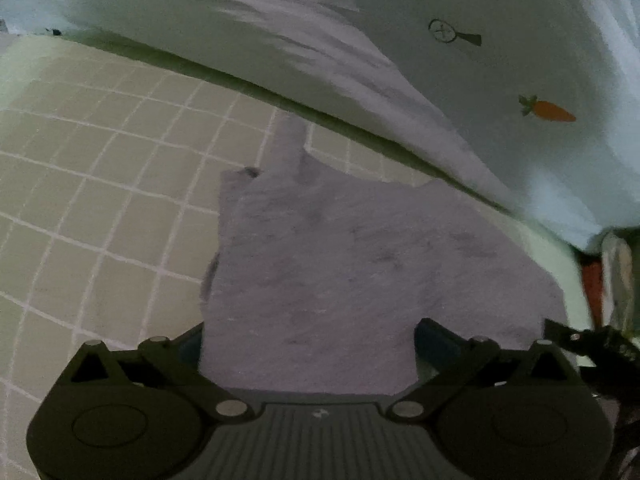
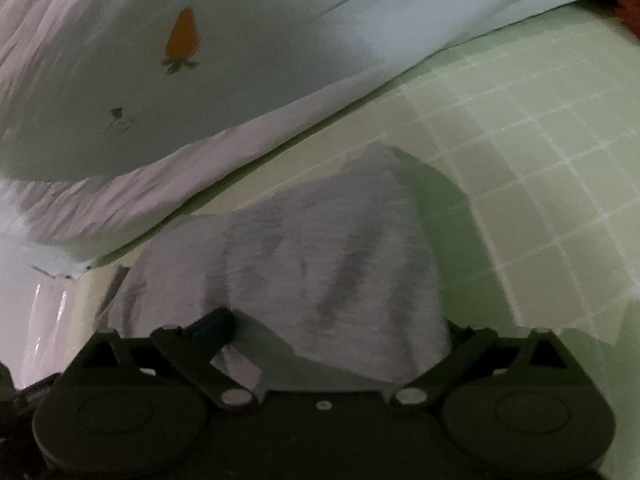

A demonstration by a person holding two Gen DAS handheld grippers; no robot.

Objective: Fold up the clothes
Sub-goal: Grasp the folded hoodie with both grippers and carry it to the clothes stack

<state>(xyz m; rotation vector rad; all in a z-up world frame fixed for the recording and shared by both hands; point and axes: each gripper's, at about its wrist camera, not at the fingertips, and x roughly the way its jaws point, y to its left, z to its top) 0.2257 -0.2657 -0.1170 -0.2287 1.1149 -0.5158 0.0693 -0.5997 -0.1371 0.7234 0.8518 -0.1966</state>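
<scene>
Grey cloth (image 1: 360, 272), a pale lilac-grey garment with a soft, slightly fuzzy face, lies spread on a green mat (image 1: 100, 168) ruled with a white grid; in the left wrist view it fills the middle and runs down to 6 o'clock, between the fingers of the left gripper (image 1: 308, 344), with a narrow tongue of fabric poking toward 12 o'clock. Those fingers stand released and wide, one at either edge of the cloth, with no clear pinch on it

In the right wrist view the same grey cloth (image 2: 320, 264) sits bunched in soft folds at the centre and lower middle, reaching down between the fingers of the right gripper (image 2: 340, 332), which are also spread wide and released; whether a fingertip brushes the fabric I cannot tell. Grid mat (image 2: 540, 184) stretches away toward 3 o'clock

Beyond the mat, a white sheet (image 1: 500, 80) rises in folds across the upper part of both views, printed with an orange carrot (image 1: 548, 109) and a small dark outline drawing (image 1: 454, 34). Far at 3 o'clock in the left view a bit of red (image 1: 592, 280) shows beside something pale and blurred. Light is dim and both pictures are soft
</scene>
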